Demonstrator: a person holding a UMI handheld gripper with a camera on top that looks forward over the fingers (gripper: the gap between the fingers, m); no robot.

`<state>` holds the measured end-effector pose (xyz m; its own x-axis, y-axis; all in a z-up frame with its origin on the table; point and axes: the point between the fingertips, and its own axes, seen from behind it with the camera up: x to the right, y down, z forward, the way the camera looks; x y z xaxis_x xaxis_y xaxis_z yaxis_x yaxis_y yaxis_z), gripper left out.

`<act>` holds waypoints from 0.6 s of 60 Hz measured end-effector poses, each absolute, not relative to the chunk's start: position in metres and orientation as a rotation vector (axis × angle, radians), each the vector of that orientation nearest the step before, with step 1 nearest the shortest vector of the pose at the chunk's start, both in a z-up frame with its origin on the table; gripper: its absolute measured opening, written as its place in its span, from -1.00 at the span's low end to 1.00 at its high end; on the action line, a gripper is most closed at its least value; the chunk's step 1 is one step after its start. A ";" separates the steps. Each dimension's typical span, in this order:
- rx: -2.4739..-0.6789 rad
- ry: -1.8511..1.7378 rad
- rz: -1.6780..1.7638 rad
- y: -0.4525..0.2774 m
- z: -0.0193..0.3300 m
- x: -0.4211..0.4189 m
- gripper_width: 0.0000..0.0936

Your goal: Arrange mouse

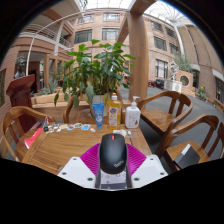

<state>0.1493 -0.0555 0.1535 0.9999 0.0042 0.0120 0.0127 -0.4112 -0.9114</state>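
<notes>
Atrium setting, wooden table [75, 145] under multi-storey building facades. Black mouse [113, 152] sits between gripper [113, 165] fingers, on magenta mat [92, 157] at table's near edge; cannot tell if pads press it. Beyond: 3 bottles [114, 112], potted plant [92, 70]. Wooden chairs [170, 112] right, 1 left. Small items scattered on table's left side.

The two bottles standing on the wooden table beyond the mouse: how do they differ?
The clear plastic bottle with a blue label is the taller; the white pump bottle is squatter. The clear one is see-through, the white one opaque. The clear one stands under the leafy potted plant, the white one further right. Both stand upright on the wooden table, beyond the black computer mouse between the gripper's jaws.
</notes>
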 end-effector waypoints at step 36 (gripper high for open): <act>-2.242 0.007 -0.095 -0.112 0.029 0.229 0.79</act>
